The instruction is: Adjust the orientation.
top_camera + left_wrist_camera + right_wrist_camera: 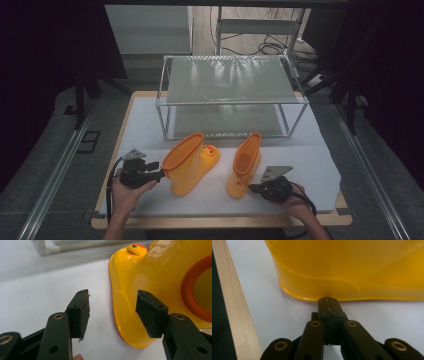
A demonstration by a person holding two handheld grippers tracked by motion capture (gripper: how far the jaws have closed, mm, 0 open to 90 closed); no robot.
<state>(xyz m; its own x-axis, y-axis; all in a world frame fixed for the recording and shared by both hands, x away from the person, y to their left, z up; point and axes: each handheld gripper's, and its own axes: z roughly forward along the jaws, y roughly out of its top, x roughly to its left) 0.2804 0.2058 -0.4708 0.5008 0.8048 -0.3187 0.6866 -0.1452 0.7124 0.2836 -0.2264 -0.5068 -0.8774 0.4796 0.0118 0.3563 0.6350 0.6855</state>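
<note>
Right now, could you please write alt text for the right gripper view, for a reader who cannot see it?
A shut black hand-held gripper points at the sole edge of a yellow rubber boot, its tips at or very near the rim. The boot stands on a white table cover, with a wooden table edge at the left.

Right gripper (329, 301) with both black jaws pressed together, nothing between them, tips touching the sole rim at the base of a yellow boot (352, 270). Boot standing on a white table cover (262, 315). Light wooden table edge (234, 315) running along the left side, dark floor beyond it.
</note>
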